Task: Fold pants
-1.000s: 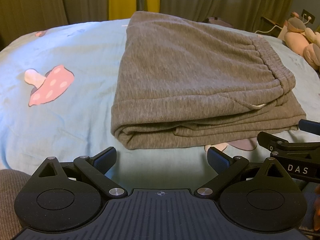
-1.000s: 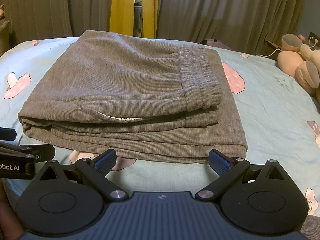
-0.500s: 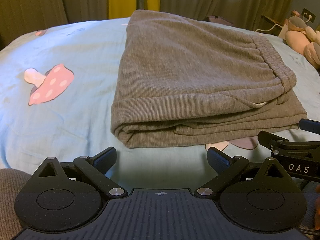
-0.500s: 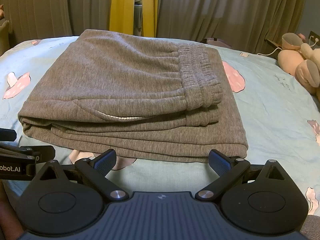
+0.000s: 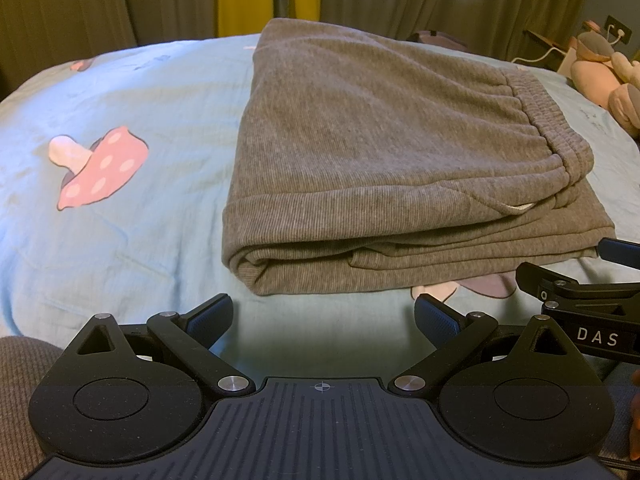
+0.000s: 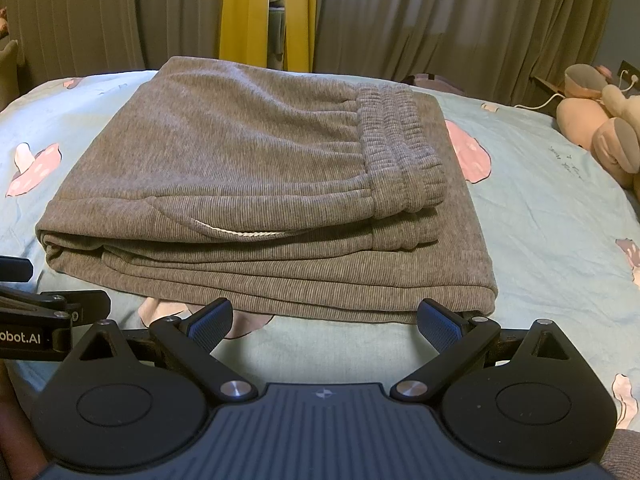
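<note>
Nothing of note has shifted since the earlier frames: we hold both grippers off the near edge of the pants, as before, and the cloth lies as it did.

Left wrist view. Our left gripper (image 5: 323, 312) stands wide open with nothing between its blue pads (image 5: 210, 314). The pants (image 5: 384, 168) lie folded in a thick grey stack on the blue bedsheet (image 5: 120, 220), just beyond the fingertips and not touching them. Left of the pants a mushroom print (image 5: 100, 172) marks the sheet. This view shows the rounded fold at the stack's left end, and the right gripper's finger coming in near the stack's right corner.

Right wrist view. Our right gripper (image 6: 325, 320) is likewise spread wide and empty, its pads close to the near edge of the pants (image 6: 248, 184). Only this view shows the elastic waistband (image 6: 400, 156) in full, lying atop the right part of the stack, the drawstring (image 6: 240, 234) looping out in front, and the clean right edge. A plush toy (image 6: 600, 128) lies well to the right of the pants.

Handling. We judge the knit soft, limp and moderately heavy; layers will slide on one another. Should another fold be wanted, take hold through all layers at the near corners, not at the waistband alone.
</note>
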{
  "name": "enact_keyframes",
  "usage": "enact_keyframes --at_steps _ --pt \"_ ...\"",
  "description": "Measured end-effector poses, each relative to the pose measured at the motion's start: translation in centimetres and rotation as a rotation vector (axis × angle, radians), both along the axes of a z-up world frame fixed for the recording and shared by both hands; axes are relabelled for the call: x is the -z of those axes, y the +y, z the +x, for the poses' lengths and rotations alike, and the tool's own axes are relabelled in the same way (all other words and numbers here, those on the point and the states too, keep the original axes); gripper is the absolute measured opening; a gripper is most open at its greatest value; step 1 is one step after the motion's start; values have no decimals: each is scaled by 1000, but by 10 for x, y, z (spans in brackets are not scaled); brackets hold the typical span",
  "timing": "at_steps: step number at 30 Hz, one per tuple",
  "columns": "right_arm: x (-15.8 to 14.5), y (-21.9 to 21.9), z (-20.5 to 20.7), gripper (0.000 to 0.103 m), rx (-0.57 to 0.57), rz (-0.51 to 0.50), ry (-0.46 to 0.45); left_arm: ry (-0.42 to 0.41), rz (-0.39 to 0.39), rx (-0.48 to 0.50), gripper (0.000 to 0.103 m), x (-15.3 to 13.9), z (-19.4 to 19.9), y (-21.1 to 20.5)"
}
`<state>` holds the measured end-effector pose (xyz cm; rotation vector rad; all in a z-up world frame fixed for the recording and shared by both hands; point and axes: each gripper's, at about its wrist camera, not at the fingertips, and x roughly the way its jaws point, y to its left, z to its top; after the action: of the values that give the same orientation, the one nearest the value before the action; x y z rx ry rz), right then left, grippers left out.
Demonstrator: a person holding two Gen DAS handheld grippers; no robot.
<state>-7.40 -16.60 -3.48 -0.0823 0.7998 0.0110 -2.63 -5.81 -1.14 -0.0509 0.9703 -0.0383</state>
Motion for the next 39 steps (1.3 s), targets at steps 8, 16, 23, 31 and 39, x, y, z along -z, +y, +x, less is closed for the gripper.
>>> enact_keyframes --at_steps 8,16,23,31,39 --pt "0 -1 0 99 -1 0 1 0 1 1 101 1 0 0" --pt "0 0 -1 99 -1 1 0 3 2 3 101 2 -1 1" --pt "1 -1 0 99 -2 1 0 3 5 3 101 1 -1 0" --pt "0 0 -2 99 -3 -3 3 -2 2 8 101 -1 -2 0" --pt "1 0 -2 99 -4 -3 4 0 4 8 101 -1 -2 0"
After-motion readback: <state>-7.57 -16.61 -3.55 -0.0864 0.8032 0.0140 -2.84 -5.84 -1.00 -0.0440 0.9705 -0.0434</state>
